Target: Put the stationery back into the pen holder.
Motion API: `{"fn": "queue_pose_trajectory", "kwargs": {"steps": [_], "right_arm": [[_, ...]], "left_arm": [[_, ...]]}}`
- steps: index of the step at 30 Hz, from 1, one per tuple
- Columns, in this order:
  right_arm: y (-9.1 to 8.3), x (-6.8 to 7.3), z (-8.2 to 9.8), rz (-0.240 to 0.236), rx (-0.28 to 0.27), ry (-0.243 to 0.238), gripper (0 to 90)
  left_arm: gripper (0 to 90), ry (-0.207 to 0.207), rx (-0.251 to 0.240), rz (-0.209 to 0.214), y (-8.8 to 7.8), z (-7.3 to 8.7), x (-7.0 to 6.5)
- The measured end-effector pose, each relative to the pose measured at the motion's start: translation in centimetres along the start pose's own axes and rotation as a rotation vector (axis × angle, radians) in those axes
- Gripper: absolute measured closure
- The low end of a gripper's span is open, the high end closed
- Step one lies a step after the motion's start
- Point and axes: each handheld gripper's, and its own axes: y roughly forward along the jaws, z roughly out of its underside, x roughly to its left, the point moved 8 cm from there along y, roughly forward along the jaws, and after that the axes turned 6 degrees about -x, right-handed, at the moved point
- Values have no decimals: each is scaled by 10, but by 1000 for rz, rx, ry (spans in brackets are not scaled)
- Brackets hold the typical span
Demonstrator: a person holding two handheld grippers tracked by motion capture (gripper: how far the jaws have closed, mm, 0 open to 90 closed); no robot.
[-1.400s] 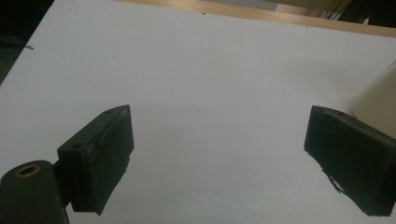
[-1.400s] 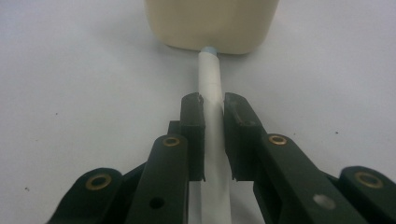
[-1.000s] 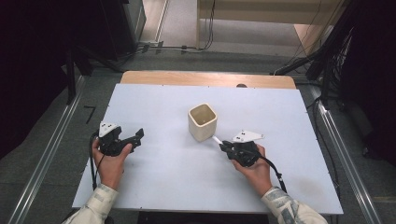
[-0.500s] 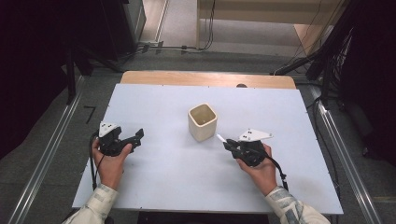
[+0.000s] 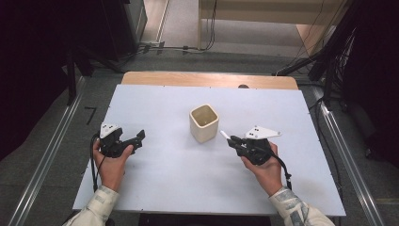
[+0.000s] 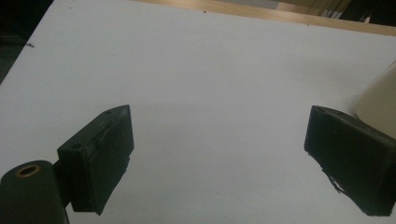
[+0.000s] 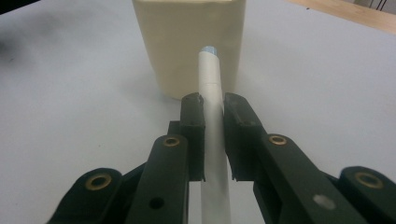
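High view: a white rectangular tabletop (image 5: 164, 188) bears one cream, square-sided open cup (image 5: 204, 123) standing upright just above the centre of the frame. At centre right, the right gripper (image 5: 234, 141) is clamped on a slim white cylindrical stick with a pale blue tip (image 5: 225, 135), apparently a pen or marker; the free end points up and to the left toward the cup's lower right corner, close to its wall but apart from it. In the right gripper view the two black jaws stand almost closed in the lower half of the frame, their pads pressing both sides of the white stick (image 7: 212, 121), whose tip lies in front of the cup's near wall (image 7: 187, 42) at upper centre. At centre left of the high view the left gripper (image 5: 139, 136) rests over bare table, well apart from the cup. In the left gripper view its jaws stand wide apart at the lower left and lower right of the frame, with nothing between them; a blurred edge of the cup (image 6: 380, 100) shows at the right margin. Judged from this arrangement, the pick-up is complete: the stick is held and aimed at the cup. Remaining are raising it over the rim, lowering it inside, and release.
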Motion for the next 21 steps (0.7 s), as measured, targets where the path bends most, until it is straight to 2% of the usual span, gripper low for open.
{"fn": "queue_pose_trajectory", "kwargs": {"steps": [21], "right_arm": [[-8, -4, -24, 11, -60, 4, 765]], "left_arm": [[91, 0, 0, -1, 0, 0, 0]]}}
